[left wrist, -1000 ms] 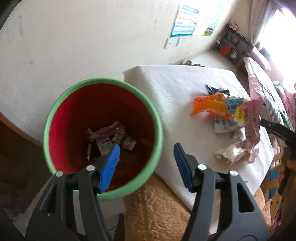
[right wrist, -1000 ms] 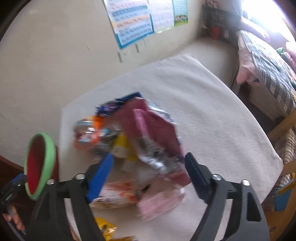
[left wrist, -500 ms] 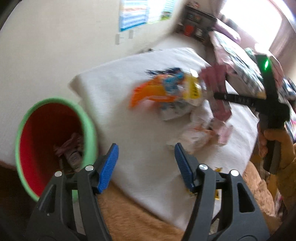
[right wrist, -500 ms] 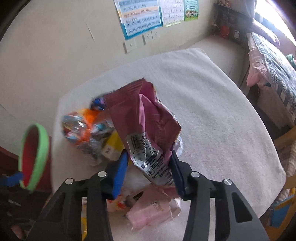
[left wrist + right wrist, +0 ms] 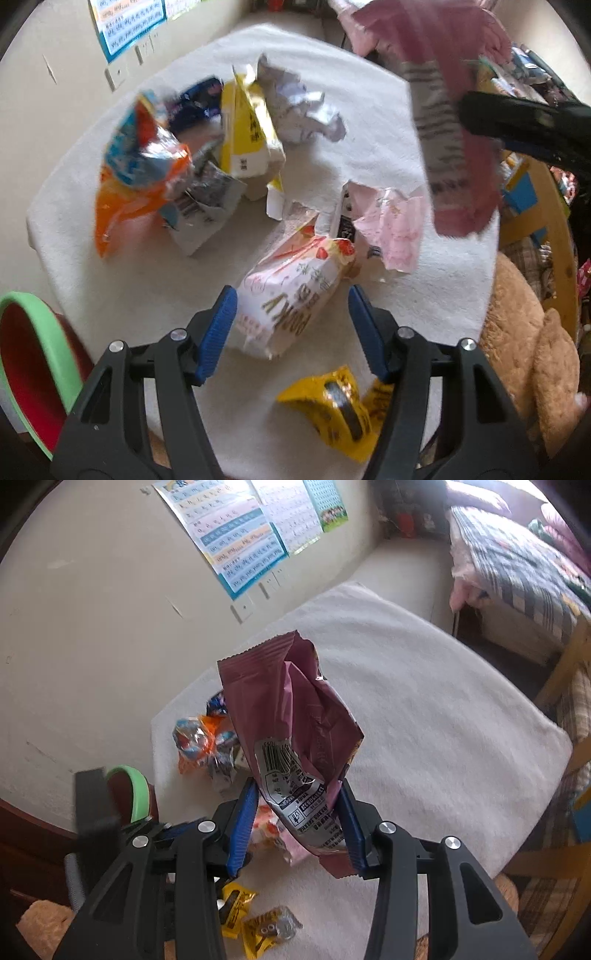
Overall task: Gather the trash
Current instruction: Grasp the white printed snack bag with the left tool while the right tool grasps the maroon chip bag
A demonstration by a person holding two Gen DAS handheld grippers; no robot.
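On the white-clothed table [image 5: 369, 147] lies a pile of trash. My left gripper [image 5: 293, 328] hangs open over a pink-and-white Pocky box [image 5: 291, 291], its blue pads either side and clear of it. My right gripper [image 5: 297, 819] is shut on a maroon snack wrapper [image 5: 291, 716], held up above the table. That wrapper [image 5: 454, 110] also shows at the upper right of the left wrist view. The green-rimmed red bin [image 5: 33, 354] stands off the table's left edge, also seen as the bin [image 5: 136, 786].
Loose trash: an orange bag [image 5: 136, 173], yellow carton [image 5: 247, 129], crumpled paper [image 5: 303, 107], pink wrapper [image 5: 391, 229], yellow wrapper [image 5: 332, 406]. A brown plush [image 5: 528, 332] lies at the table's near right. A bed [image 5: 517, 572] stands beyond.
My left gripper swung from above the bin to over the trash on the table. My right gripper closed on the maroon wrapper and lifted it off the pile.
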